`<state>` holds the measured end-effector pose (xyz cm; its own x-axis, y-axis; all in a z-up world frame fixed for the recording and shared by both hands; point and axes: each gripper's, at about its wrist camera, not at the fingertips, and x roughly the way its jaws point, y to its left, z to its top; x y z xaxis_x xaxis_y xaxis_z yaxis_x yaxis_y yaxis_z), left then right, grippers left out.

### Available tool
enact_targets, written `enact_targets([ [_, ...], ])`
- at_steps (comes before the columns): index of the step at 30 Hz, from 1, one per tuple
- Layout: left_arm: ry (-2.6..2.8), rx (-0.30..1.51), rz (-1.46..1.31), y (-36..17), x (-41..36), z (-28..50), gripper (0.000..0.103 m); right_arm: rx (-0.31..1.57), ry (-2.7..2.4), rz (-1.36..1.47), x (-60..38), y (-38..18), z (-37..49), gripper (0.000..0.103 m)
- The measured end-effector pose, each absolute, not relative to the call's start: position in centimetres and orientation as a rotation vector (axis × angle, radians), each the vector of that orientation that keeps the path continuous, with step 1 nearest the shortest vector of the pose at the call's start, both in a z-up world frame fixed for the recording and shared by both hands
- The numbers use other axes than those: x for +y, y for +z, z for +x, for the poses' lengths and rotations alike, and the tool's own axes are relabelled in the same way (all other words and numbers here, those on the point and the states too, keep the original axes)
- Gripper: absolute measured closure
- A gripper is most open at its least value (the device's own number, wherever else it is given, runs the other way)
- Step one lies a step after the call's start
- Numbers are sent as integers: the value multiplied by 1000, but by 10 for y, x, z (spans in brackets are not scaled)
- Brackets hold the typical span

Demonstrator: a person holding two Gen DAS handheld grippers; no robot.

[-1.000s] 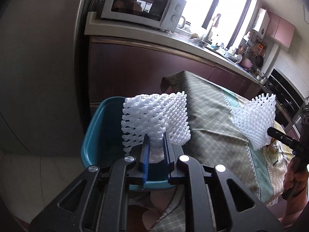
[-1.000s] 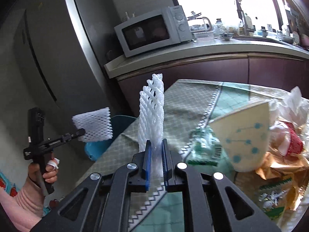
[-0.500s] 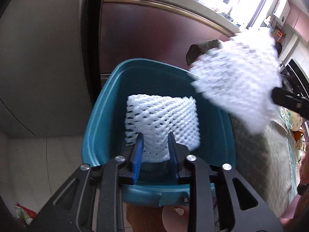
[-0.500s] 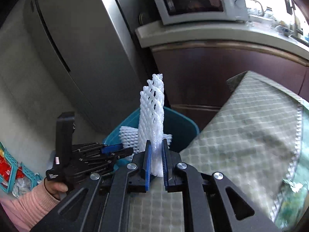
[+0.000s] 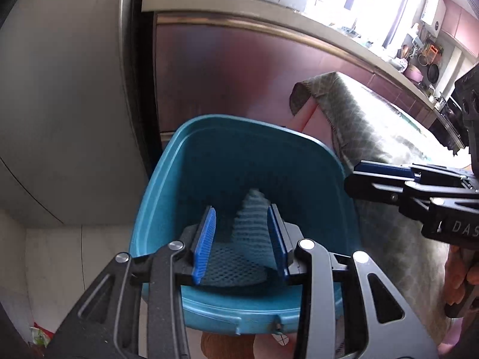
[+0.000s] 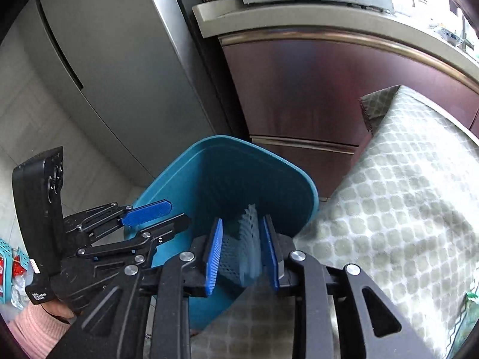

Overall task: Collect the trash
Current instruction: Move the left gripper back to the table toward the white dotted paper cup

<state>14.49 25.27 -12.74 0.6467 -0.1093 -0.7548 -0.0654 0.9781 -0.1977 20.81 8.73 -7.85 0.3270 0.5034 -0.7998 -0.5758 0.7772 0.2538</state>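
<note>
Left wrist view, left gripper (image 5: 244, 236) spread over teal bin (image 5: 167, 179), foam netting (image 5: 250, 224) inside

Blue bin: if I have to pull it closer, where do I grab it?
Probably take the bin by its near rim, coming down from above, one finger inside and one outside. The wall is thin and upright, with a lip, and the top is open.

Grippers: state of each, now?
Left gripper: open, empty, above the teal plastic bin.
Right gripper: open, empty; white foam nets in bin.
</note>
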Motion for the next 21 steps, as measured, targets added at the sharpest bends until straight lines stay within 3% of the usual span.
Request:
enact_targets([
  [9,-171,708,-147,-70,205,120,64,834,737,-74,9,-32,151,71],
  [21,-519,621,-40,-15,74,118,64,702,525,76,-160,4,82,70],
])
